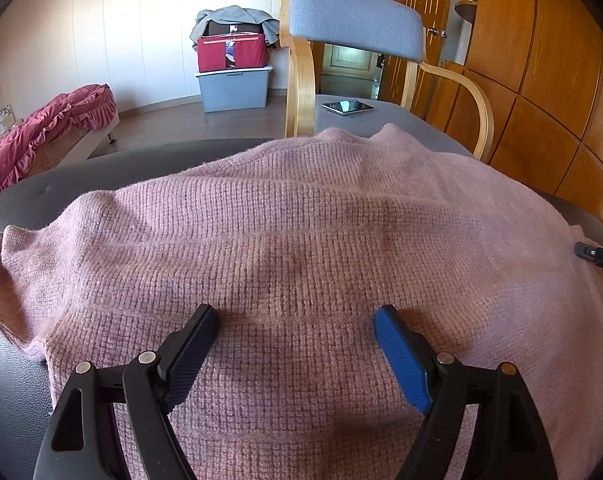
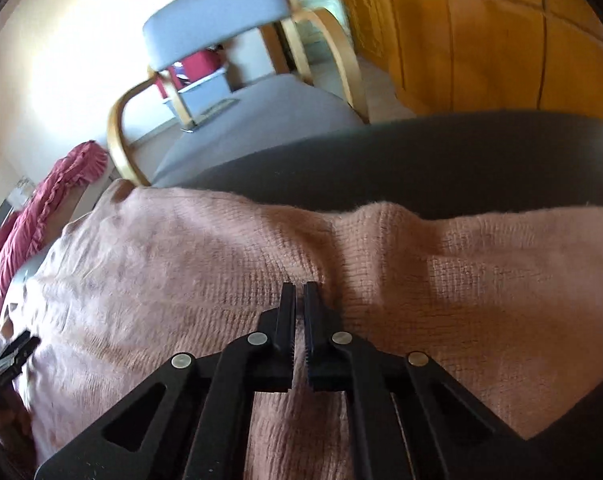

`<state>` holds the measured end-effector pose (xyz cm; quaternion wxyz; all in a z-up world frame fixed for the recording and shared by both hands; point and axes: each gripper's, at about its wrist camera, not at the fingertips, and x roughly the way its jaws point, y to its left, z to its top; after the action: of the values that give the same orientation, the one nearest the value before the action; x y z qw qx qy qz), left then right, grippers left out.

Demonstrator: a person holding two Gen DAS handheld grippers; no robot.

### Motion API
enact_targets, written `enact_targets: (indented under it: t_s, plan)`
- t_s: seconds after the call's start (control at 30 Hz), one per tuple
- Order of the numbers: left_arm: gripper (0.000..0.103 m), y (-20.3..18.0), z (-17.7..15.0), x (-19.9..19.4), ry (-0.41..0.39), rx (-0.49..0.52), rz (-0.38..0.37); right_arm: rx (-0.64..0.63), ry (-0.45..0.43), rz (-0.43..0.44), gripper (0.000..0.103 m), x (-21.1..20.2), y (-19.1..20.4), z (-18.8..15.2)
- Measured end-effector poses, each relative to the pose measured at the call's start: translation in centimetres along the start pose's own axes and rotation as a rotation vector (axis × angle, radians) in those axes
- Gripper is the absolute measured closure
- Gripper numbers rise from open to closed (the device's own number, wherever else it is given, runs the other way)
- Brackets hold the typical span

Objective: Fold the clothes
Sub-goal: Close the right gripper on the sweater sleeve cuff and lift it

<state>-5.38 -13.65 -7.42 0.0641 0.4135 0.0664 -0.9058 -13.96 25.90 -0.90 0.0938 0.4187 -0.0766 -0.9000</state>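
Note:
A pink knit sweater (image 1: 301, 220) lies spread over the dark table (image 1: 113, 168) and fills most of both views. My left gripper (image 1: 295, 320) hovers open just above its near part, one black pad (image 1: 193, 352) and one blue pad (image 1: 401, 360) wide apart with only flat knit between them. My right gripper (image 2: 300, 292) is shut, its fingers pinching a raised fold of the sweater (image 2: 381, 264) near the far hem; a crease runs up from the tips. The right gripper's tip (image 1: 597, 258) shows at the sweater's right edge in the left wrist view.
A wooden armchair (image 1: 357, 16) with grey cushions stands just beyond the table, a phone (image 1: 347, 107) on its seat. A wooden wardrobe (image 1: 541, 80) lines the right. On the floor behind are a grey bin (image 1: 233, 88) and a bed with a red cover (image 1: 41, 132).

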Motion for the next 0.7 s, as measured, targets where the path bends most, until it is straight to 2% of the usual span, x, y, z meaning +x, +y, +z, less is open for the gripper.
enact_targets:
  t_s: [0.07, 0.2, 0.37, 0.47, 0.53, 0.57, 0.67, 0.7]
  plan:
    - [0.021, 0.0, 0.0, 0.0, 0.0, 0.0, 0.0, -0.002, -0.034, 0.0, 0.092, -1.0, -0.4, -0.3]
    - [0.021, 0.1, 0.0, 0.0, -0.001, 0.003, 0.002, 0.032, -0.043, -0.118, 0.079, -2.4, -3.5, -0.3]
    - [0.02, 0.0, 0.0, 0.1, -0.002, 0.008, 0.007, 0.08, 0.0, -0.253, 0.077, -2.5, -7.3, -1.1]
    - [0.02, 0.0, 0.0, 0.1, -0.002, 0.007, 0.005, 0.075, -0.006, -0.27, 0.077, -2.4, -7.9, -1.5]
    - [0.02, 0.0, 0.0, 0.1, -0.003, 0.007, 0.005, 0.084, -0.01, -0.327, 0.077, -2.9, -8.5, -1.6]
    - [0.02, 0.0, 0.0, 0.1, -0.002, 0.007, 0.006, 0.104, -0.018, -0.325, 0.077, -3.4, -9.1, -1.8]
    - [0.02, 0.0, 0.0, 0.1, -0.002, 0.009, 0.007, 0.217, -0.078, -0.236, 0.076, -5.4, -12.3, -2.0]
    - [0.02, 0.0, 0.0, 0.1, -0.002, 0.01, 0.007, 0.255, -0.099, -0.246, 0.066, -6.1, -13.5, -2.1]
